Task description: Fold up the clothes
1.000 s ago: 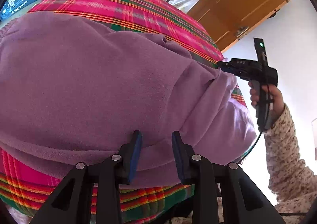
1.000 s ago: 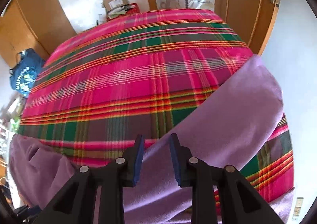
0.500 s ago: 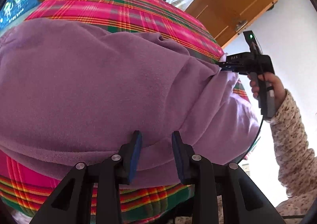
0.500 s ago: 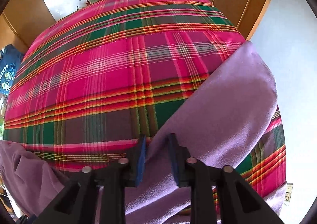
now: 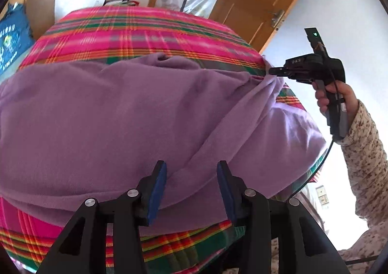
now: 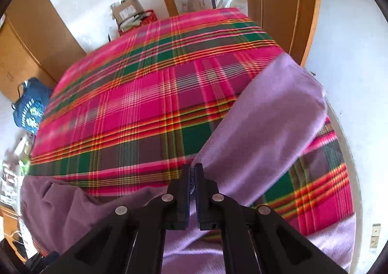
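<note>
- purple fleece garment (image 5: pixel 121 114): soft, limp, likely bunches; best taken at edges.
- right gripper (image 6: pixel 193 174) pinches its sleeve edge.
- left gripper (image 5: pixel 191 177) spread above the hem.

Bedroom surroundings

A bed under a pink, green and orange plaid blanket (image 6: pixel 150 104) fills the middle. Beyond its far edge a cardboard box (image 6: pixel 126 11) sits on the pale floor, with a wooden door (image 6: pixel 283 2) to the far right. A blue bag (image 6: pixel 30 110) lies at the left.
</note>
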A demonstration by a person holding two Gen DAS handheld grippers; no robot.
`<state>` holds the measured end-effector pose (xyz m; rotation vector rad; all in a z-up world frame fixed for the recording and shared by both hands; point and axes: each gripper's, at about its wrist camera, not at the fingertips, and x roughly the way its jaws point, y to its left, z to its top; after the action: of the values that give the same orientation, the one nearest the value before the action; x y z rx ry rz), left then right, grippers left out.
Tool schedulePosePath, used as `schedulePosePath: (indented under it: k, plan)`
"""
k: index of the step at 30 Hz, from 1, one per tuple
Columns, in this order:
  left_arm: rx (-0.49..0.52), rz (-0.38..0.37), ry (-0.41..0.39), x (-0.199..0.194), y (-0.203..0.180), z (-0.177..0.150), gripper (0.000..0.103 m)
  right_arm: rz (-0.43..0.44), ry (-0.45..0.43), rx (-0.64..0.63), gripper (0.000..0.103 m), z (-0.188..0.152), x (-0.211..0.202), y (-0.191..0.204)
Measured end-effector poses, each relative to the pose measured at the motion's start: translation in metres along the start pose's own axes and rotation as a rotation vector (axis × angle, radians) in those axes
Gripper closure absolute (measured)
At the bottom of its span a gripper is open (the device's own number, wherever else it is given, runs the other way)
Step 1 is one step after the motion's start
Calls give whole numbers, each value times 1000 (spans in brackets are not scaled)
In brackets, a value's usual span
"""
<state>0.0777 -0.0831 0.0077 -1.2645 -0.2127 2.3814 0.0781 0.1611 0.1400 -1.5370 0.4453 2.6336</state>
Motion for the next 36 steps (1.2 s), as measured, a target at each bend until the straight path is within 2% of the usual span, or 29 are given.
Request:
schedulePosePath:
  k: [4,10,14,23,25,31,35,36]
  plan:
    - [54,15,3,6,-15,5,57,33,-48,36,100,-13,-22,-14]
    - [215,75,3,12,-40,6,56,74,-120,88,100,-36,-55,-29]
    - [265,87,45,24,-48,5,56,79,-180,120,100,-58,-72,-39]
    - [242,63,49,26,-46,7,56,61,-225,177,100,-97,-87,-58]
    - [237,62,50,26,-45,6,62,54,-233,177,100,-103,-88,-58]
    - [231,58,55,29,-46,5,70,-13,-218,138,99,-111,-76,-54]
    - [224,54,62,30,-46,4,70,-100,-205,78,97,-113,-68,-50]
    - [220,54,65,31,-46,4,70,-127,-211,56,94,-112,-66,-48]
